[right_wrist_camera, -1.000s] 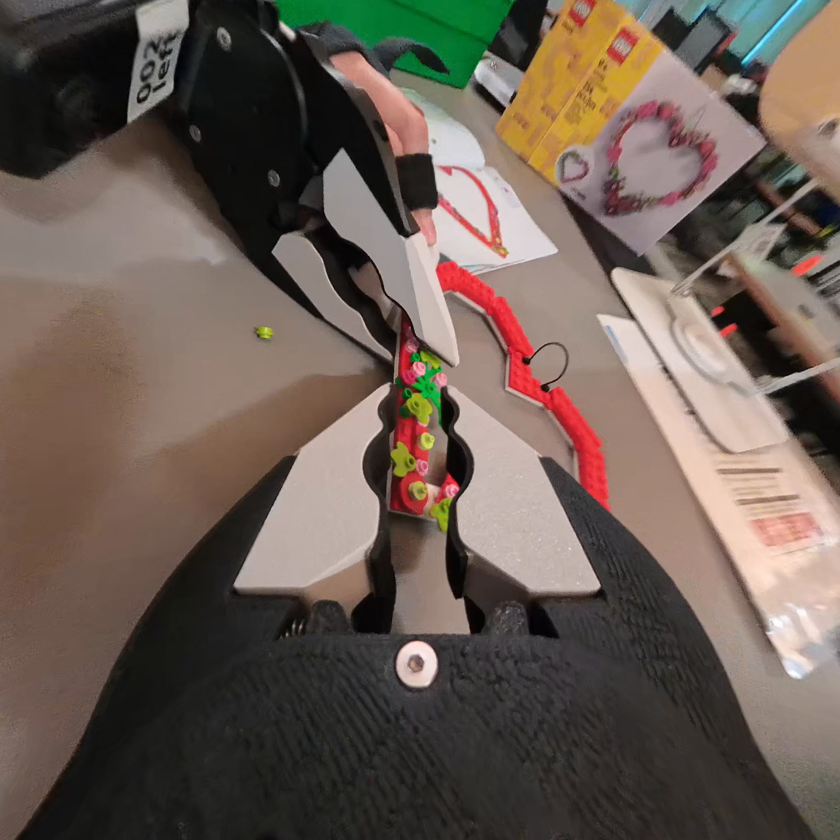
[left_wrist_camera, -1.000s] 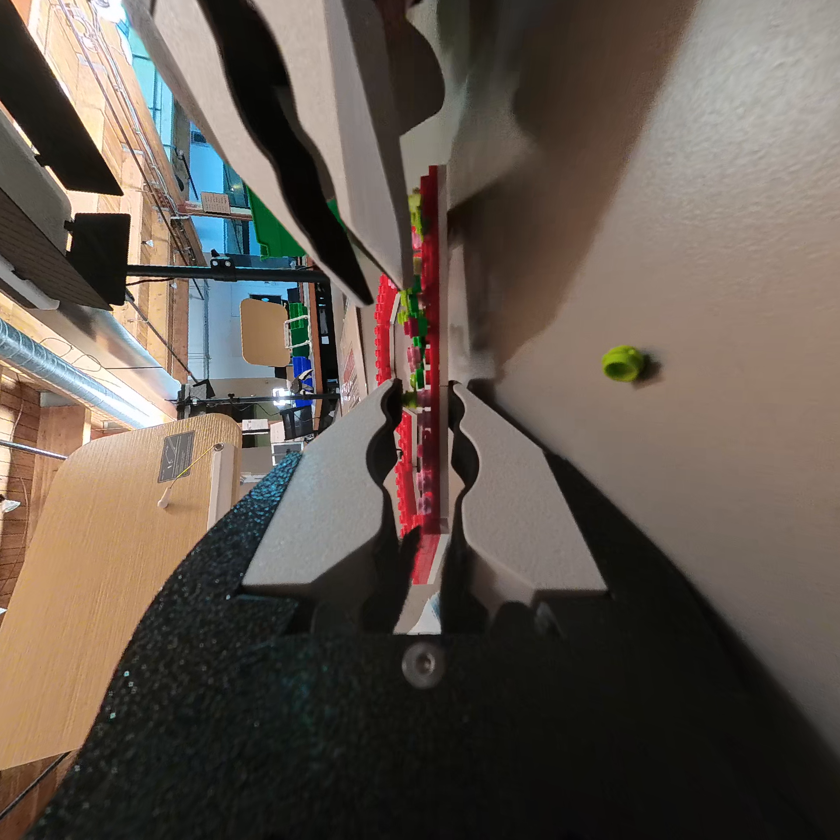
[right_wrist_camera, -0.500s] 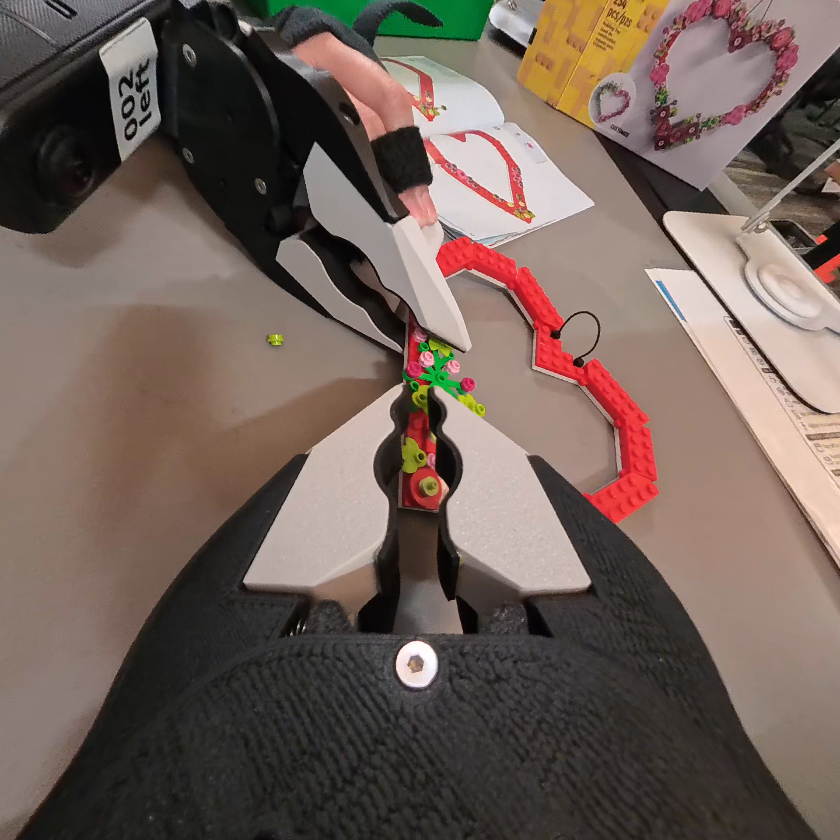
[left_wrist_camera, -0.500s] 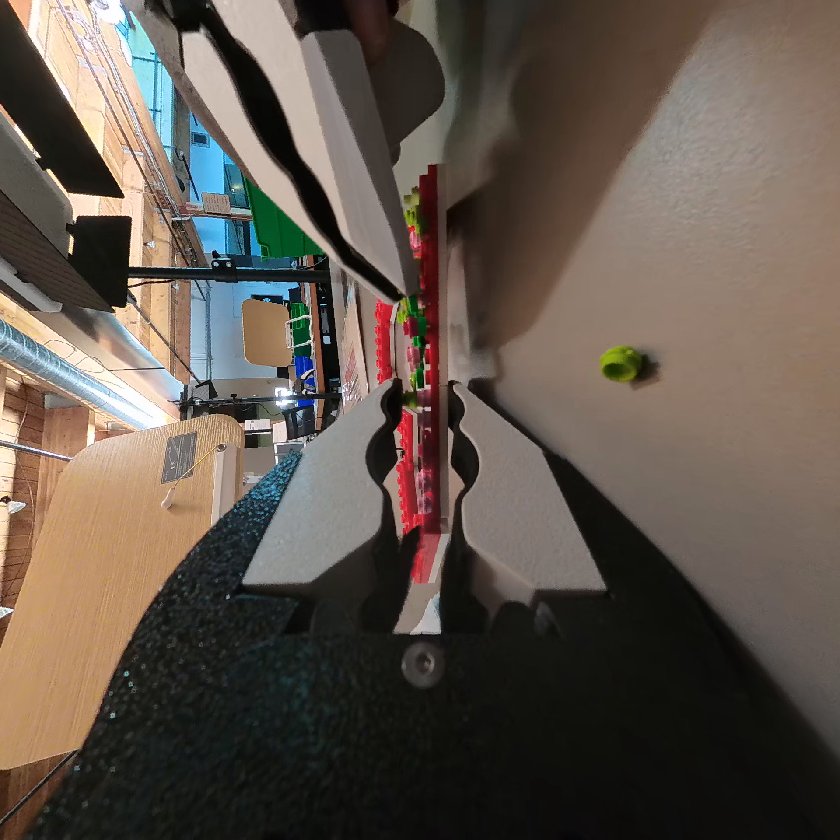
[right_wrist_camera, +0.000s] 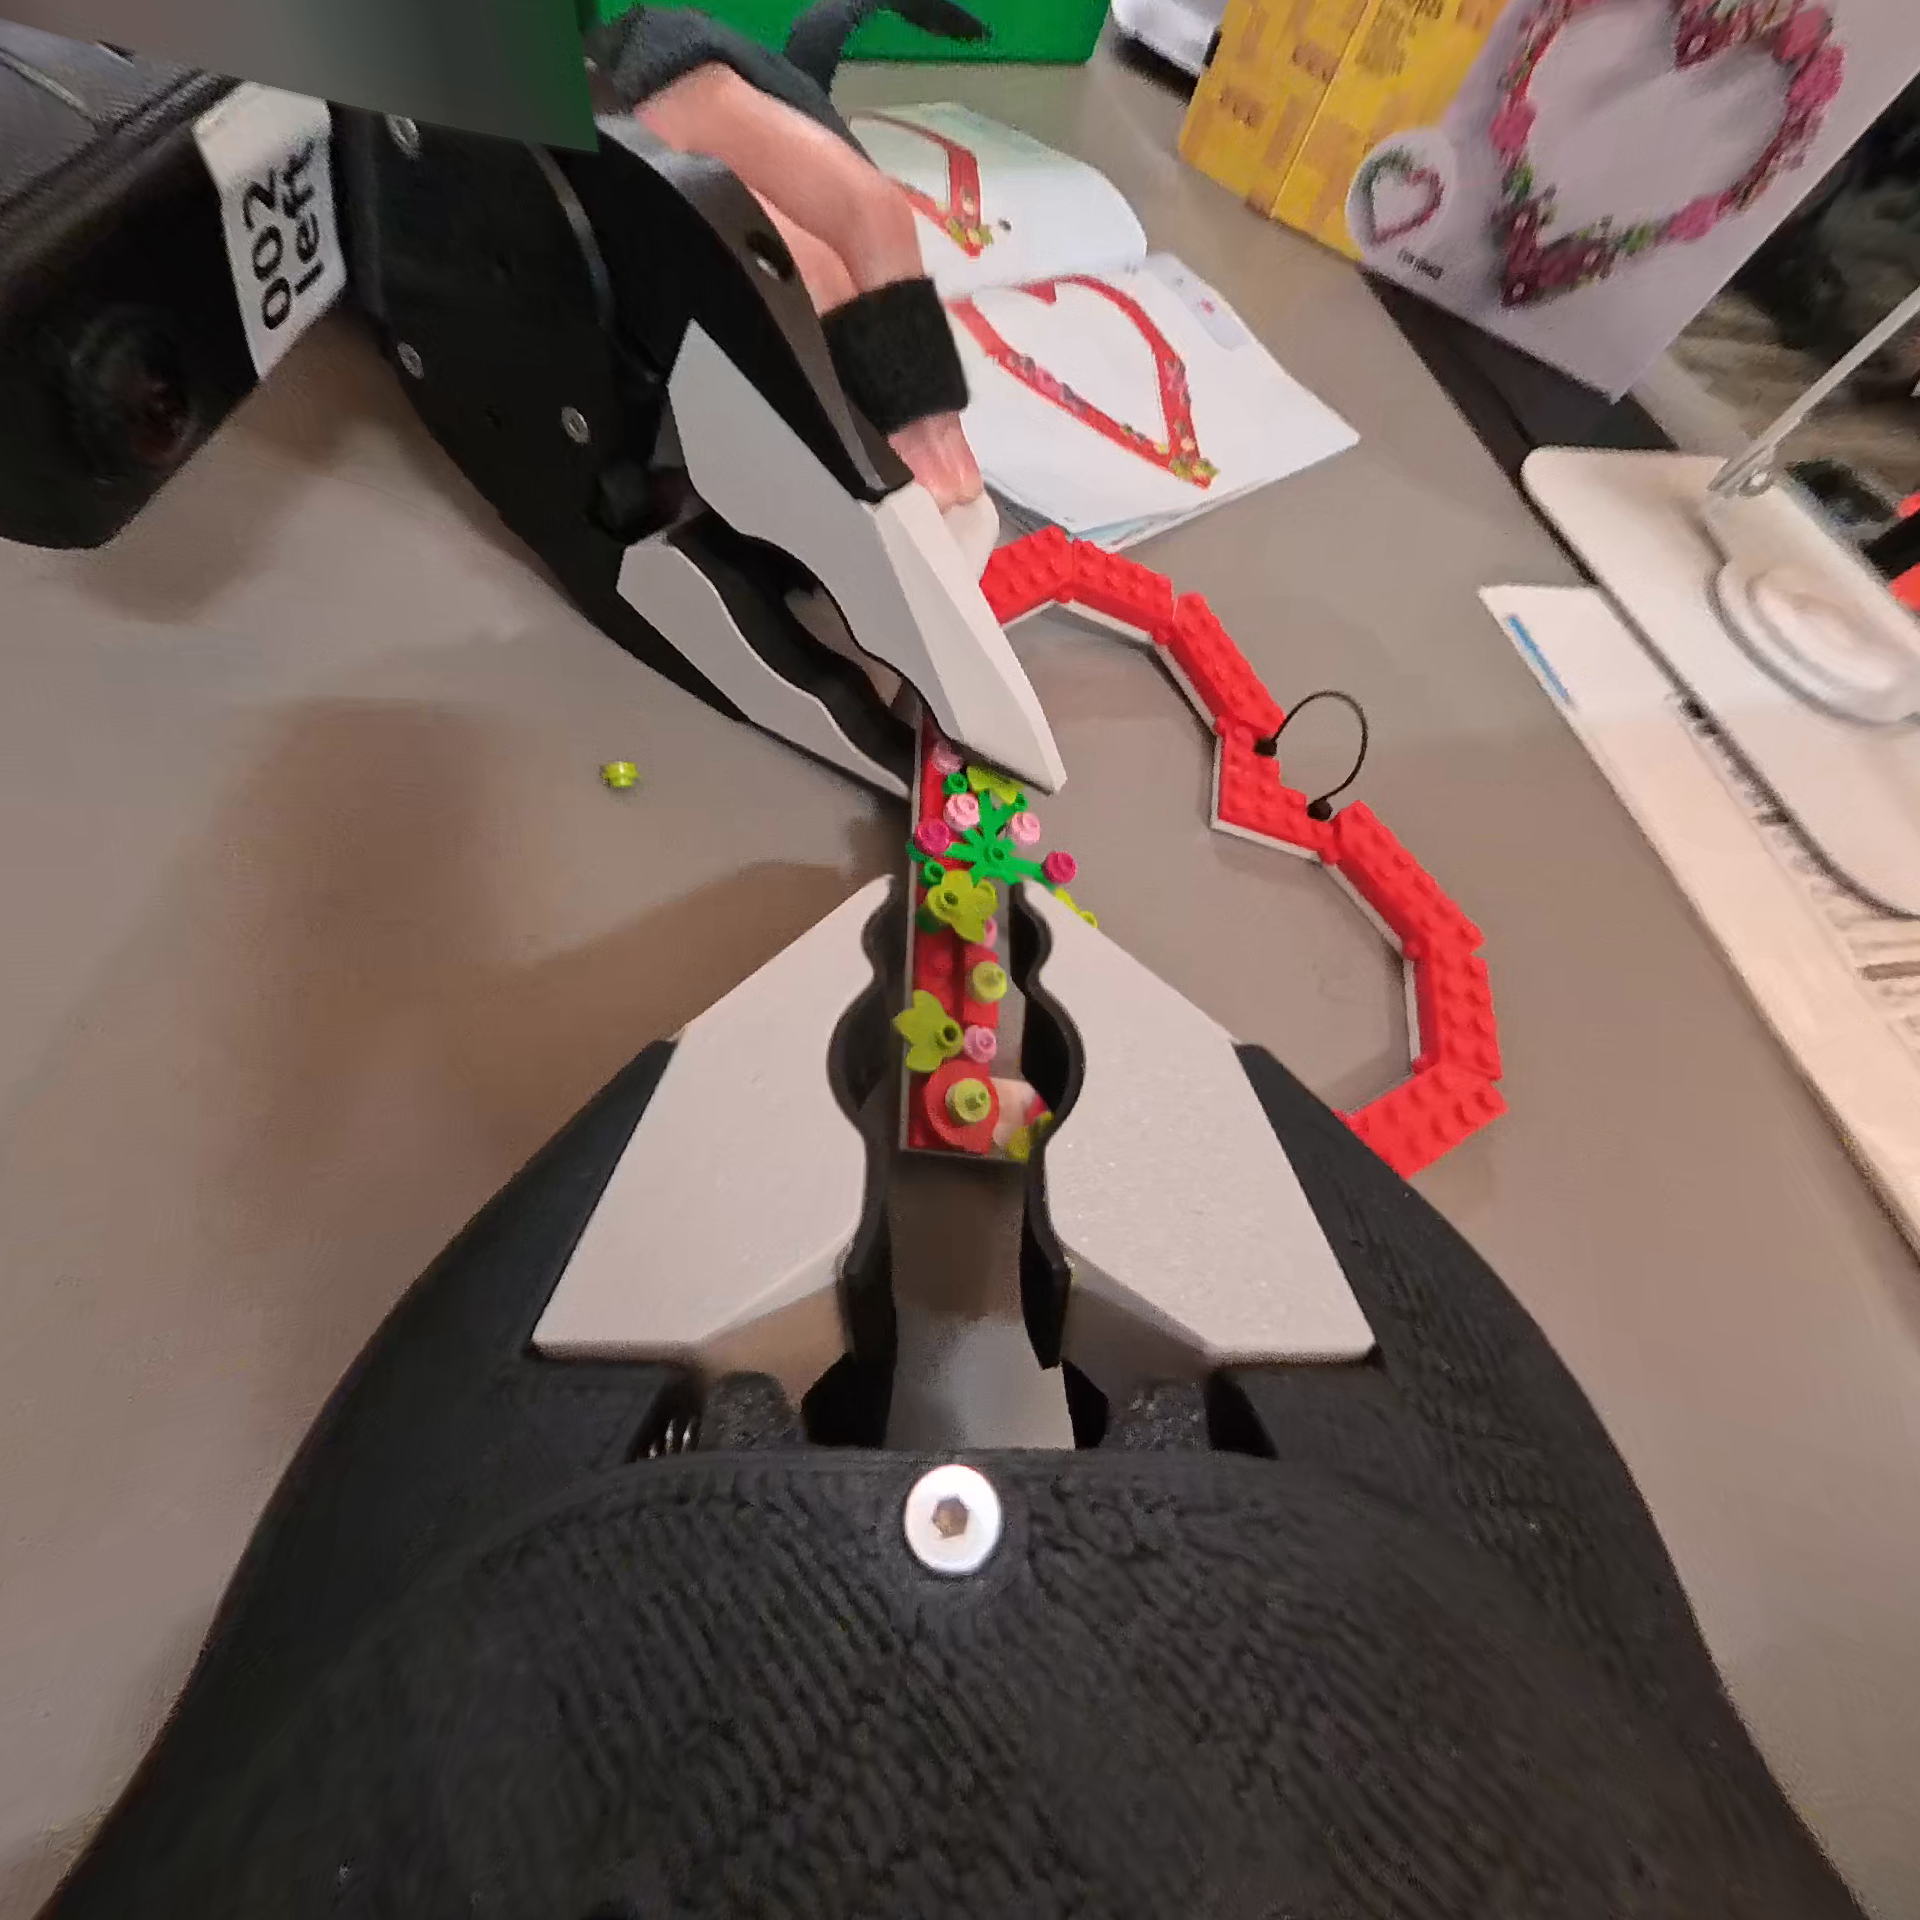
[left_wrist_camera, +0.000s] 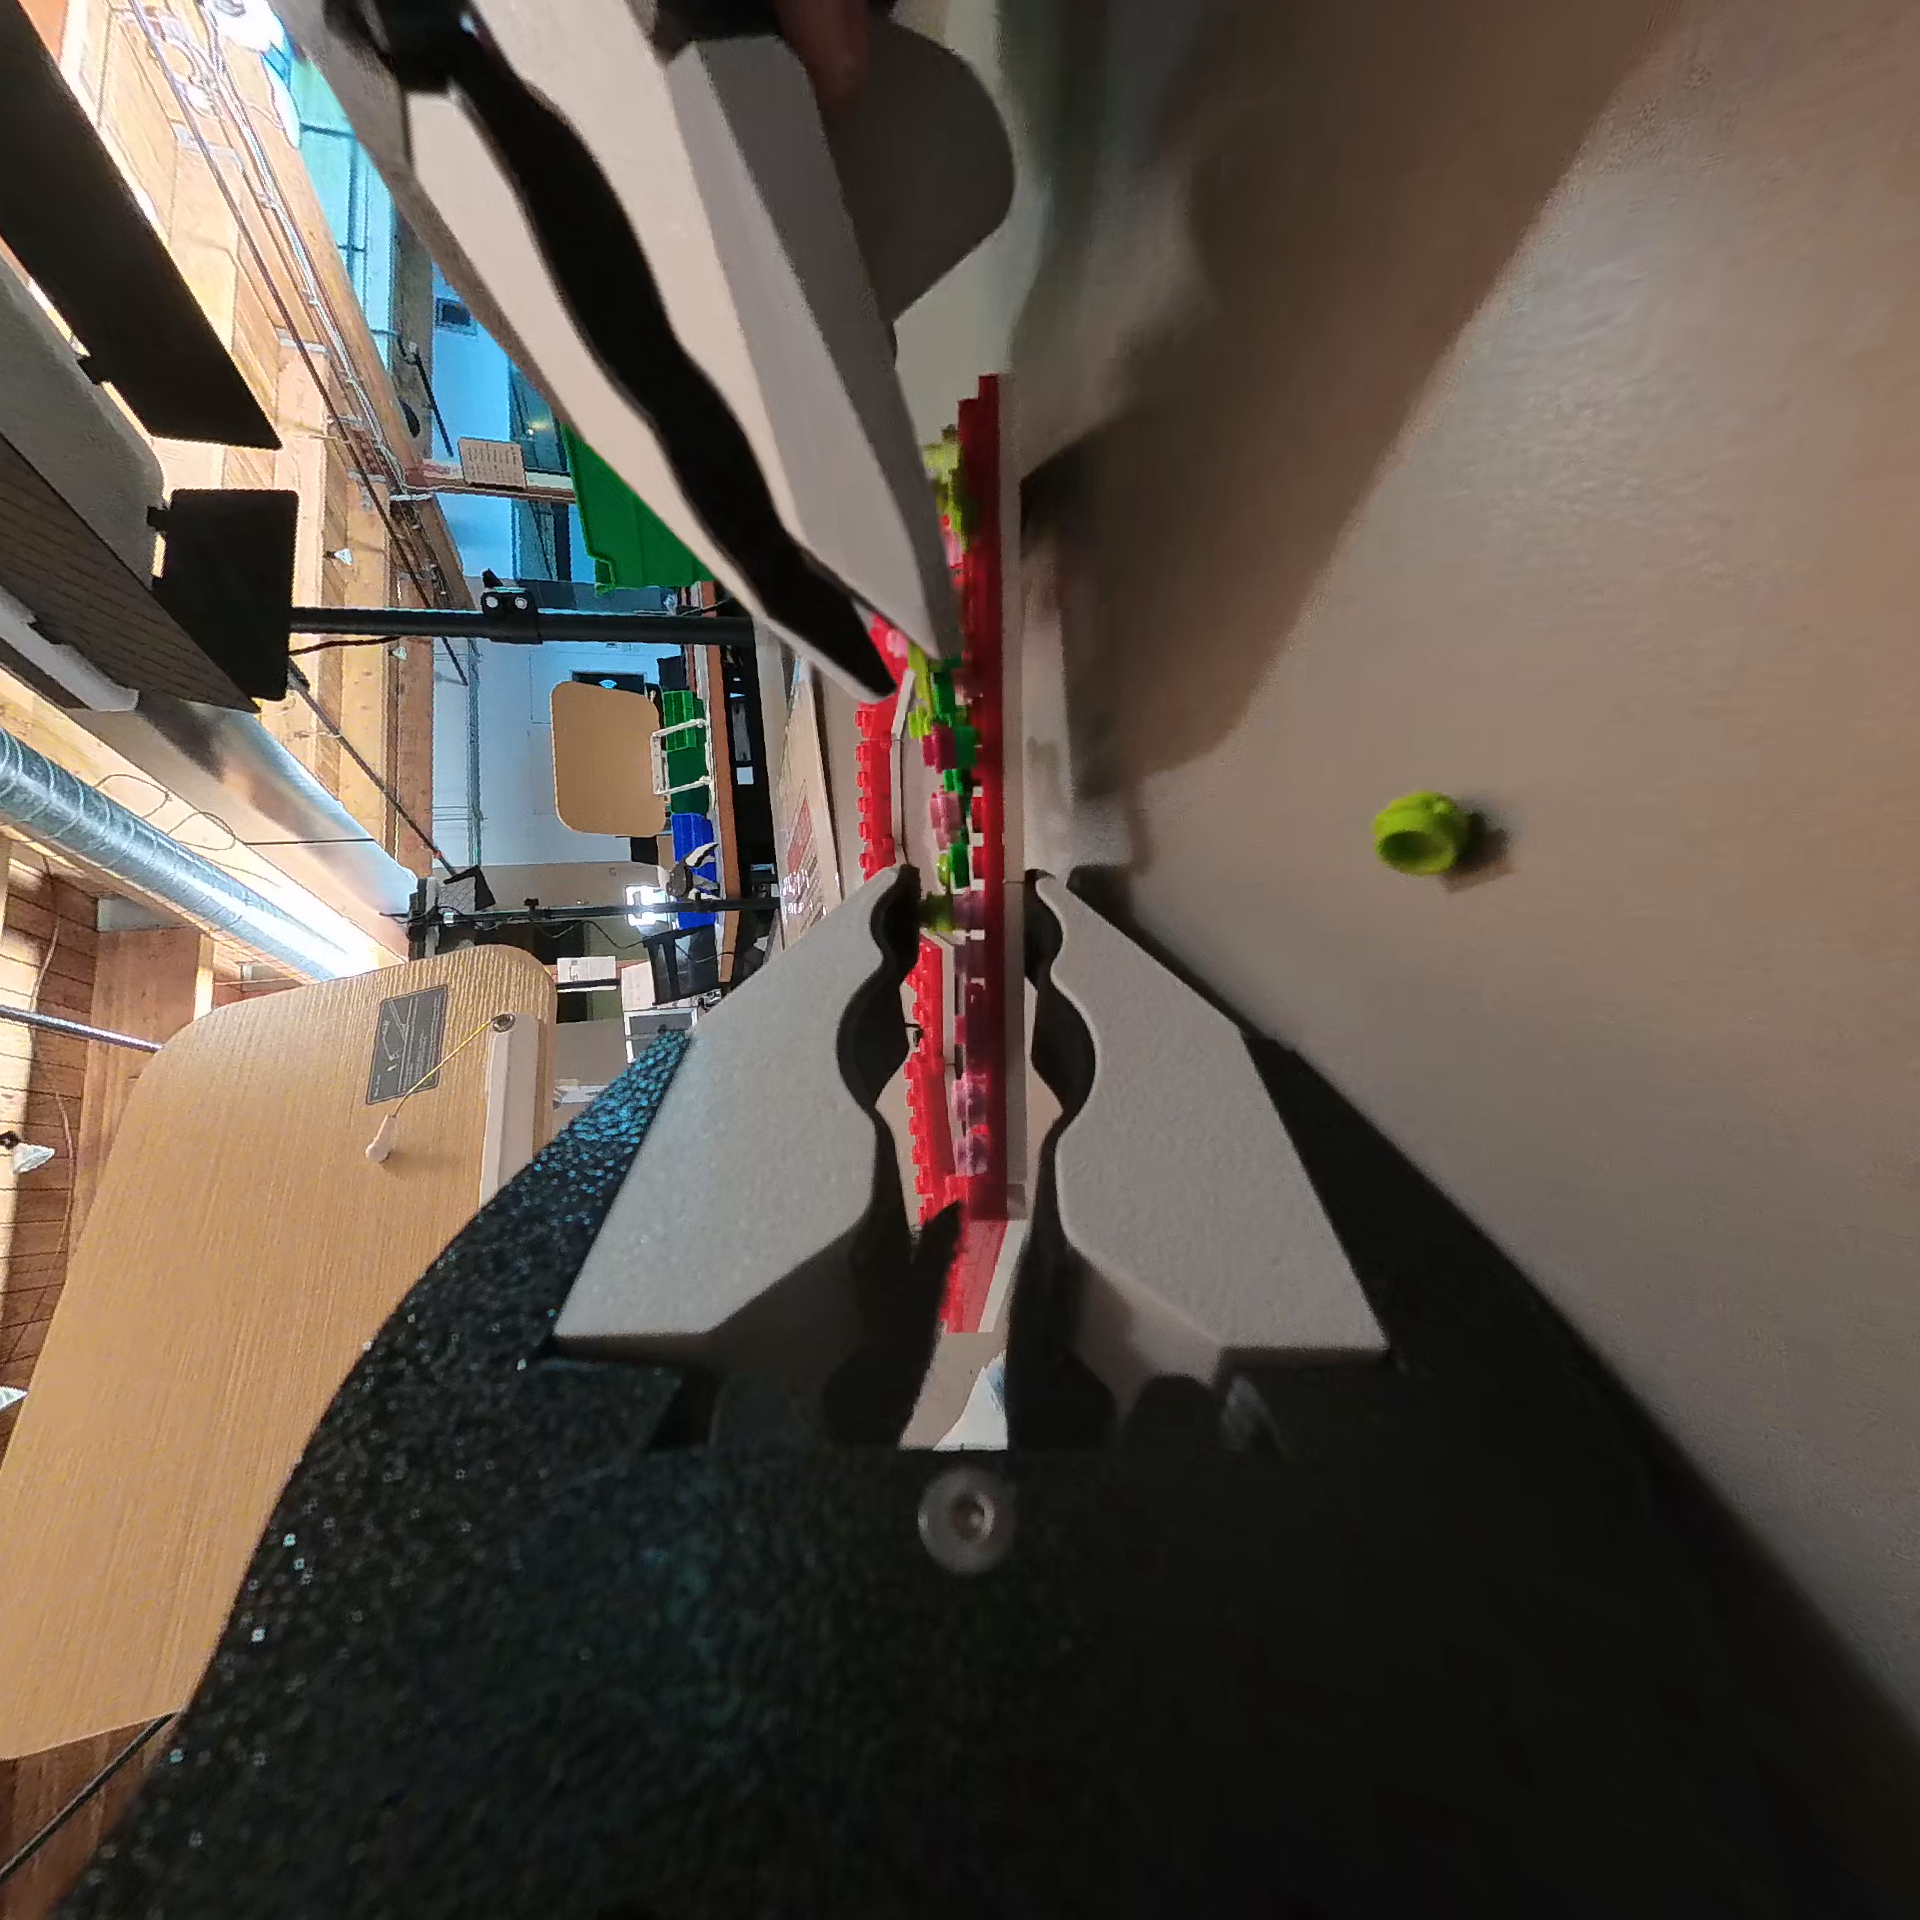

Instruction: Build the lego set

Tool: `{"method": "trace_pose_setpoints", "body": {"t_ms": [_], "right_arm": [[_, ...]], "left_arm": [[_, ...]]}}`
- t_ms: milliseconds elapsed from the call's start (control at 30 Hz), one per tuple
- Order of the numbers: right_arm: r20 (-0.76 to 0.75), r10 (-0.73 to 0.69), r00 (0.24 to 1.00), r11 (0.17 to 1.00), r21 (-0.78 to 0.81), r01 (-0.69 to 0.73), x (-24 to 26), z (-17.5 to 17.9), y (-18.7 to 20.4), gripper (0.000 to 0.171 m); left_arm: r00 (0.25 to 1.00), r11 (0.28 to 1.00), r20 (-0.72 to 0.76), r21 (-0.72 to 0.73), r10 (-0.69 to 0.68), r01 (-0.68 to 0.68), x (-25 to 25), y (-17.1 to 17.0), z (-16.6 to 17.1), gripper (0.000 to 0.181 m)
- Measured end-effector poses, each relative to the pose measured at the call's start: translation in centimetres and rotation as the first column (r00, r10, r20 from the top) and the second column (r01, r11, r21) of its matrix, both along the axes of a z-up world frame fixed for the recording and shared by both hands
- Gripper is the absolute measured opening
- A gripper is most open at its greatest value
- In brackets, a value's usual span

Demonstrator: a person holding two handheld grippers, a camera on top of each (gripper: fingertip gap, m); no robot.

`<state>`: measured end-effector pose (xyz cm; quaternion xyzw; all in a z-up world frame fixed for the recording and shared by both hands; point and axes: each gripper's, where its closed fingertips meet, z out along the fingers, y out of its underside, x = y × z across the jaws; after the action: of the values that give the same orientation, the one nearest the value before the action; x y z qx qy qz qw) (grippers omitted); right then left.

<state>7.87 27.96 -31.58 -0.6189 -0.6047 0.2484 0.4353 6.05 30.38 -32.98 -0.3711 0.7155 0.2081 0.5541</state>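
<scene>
A red lego strip [right_wrist_camera: 940,966] with pink, green and lime flower pieces lies between both grippers. My right gripper [right_wrist_camera: 951,899] is shut on the sides of its near end. My left gripper [right_wrist_camera: 966,774] clamps its far end from above and below. In the left wrist view the strip [left_wrist_camera: 982,727] shows edge-on between the fingers of my left gripper [left_wrist_camera: 971,888], and the right gripper [left_wrist_camera: 914,665] comes in from the top. A red studded half-heart arc [right_wrist_camera: 1257,696] with a black loop lies on the table to the right. A loose lime stud [right_wrist_camera: 620,774] lies to the left; the left wrist view also shows it [left_wrist_camera: 1418,831].
An open instruction booklet [right_wrist_camera: 1091,384] lies behind the arc on the grey table [right_wrist_camera: 312,935]. A yellow and white set box [right_wrist_camera: 1558,156] stands at the back right. A white pad [right_wrist_camera: 1766,623] and a printed plastic bag [right_wrist_camera: 1714,831] lie at the right edge. A green bin [right_wrist_camera: 935,21] is at the back. Less than 4 cm separates the two grippers' tips. From the right gripper's tips to the loose lime stud [right_wrist_camera: 620,774] is close to 7 cm. Seen from the left wrist view [left_wrist_camera: 1414,836] as well.
The right gripper has tilted and shifted a little while holding the strip, so more of the arc and booklet shows. The left gripper and the lime stud have stayed put.
</scene>
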Motion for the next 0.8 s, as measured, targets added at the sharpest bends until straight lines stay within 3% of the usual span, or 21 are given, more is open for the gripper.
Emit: {"method": "trace_pose_setpoints", "body": {"t_ms": [100, 800], "right_arm": [[0.015, 0.002, 1.0, 0.998, -0.063, -0.001, 0.02, -0.61, -0.03, 0.017], [0.015, 0.026, 1.0, 1.0, 0.007, -0.026, -0.38, -0.26, -0.65, 0.014]], "left_arm": [[1.0, 1.0, 0.0, 0.0, 0.0, 0.0, 0.0, 0.01, 0.0, 0.017], [1.0, 1.0, 0.001, -0.001, 0.001, -0.001, 0.0, 0.03, 0.0, 0.017]]}}
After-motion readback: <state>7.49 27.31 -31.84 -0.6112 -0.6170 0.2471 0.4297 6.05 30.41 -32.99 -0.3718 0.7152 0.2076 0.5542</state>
